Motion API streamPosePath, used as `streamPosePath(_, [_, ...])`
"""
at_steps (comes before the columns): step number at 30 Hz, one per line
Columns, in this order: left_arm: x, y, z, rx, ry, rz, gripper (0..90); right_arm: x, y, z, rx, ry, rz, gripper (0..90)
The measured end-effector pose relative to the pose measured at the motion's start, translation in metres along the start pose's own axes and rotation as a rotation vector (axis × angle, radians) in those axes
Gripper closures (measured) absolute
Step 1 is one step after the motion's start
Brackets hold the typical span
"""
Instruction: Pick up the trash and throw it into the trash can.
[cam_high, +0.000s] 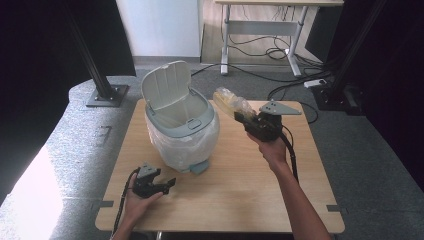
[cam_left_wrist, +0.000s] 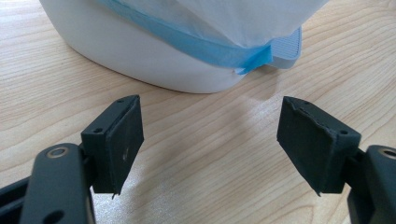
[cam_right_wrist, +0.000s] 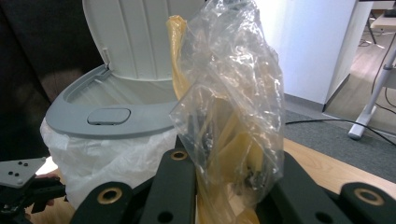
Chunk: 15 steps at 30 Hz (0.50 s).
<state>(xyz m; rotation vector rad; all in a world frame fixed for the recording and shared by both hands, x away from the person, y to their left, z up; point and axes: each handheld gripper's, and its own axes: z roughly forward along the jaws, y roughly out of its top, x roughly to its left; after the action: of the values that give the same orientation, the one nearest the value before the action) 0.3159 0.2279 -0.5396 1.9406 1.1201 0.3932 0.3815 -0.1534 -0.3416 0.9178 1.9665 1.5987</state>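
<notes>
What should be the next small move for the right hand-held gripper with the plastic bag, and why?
Probably carry it a little further over the bin's opening before releasing. The right hand-held gripper is shut on the crumpled plastic bag, which is in the air beside the rim of the bin, not yet above it. The lid stands open.

Wide-apart tongs (cam_left_wrist: 210, 149) above bare wooden table (cam_left_wrist: 196, 177), white bin base (cam_left_wrist: 140, 60) with blue-edged liner (cam_left_wrist: 205, 49) just beyond.

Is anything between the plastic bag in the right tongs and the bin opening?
Nothing visible. The right tongs hold the plastic bag beside the bin, whose lid stands open and tilted back, so the opening is clear. The left tongs sit low at the bin's base.
</notes>
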Motion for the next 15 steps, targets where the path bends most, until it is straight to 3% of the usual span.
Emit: streamPosePath(15, [0.002,0.0,0.0,0.0,-0.003,-0.003,22.6,0.011,0.015,0.031,0.016,0.028,-0.021,81.1])
